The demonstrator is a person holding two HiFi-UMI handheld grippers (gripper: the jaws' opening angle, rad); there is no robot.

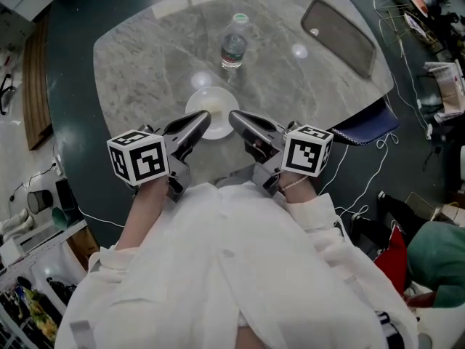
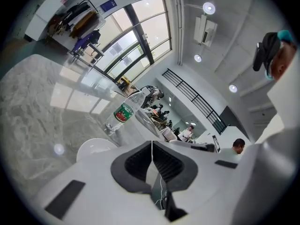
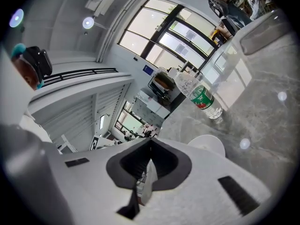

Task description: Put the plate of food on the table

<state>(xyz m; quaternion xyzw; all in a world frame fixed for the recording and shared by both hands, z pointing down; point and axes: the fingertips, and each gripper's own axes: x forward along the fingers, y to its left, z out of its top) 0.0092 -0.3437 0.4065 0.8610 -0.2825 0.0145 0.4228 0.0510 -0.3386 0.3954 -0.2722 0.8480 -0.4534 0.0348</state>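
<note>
1. Marble in grey veins forms the top of the table [image 1: 145,57], and the white plate [image 1: 213,102] rests on it near the person's edge.
2. Whether the plate carries food cannot be told; only a pale creamy patch shows on it.
3. A clear water bottle [image 1: 233,43] with a green label stands upright just beyond the plate, apart from it.
4. A shallow rectangular tray [image 1: 340,35] lies well off to the right on the same top.
5. The left gripper [image 1: 202,120] has its jaws pressed together with nothing between them; in the head view its tip overlaps the plate's near-left rim.
6. The right gripper [image 1: 236,117] is likewise closed and empty, its tip at the plate's near-right rim.
7. Each gripper view shows the plate beside the closed jaws, not in them.
</note>
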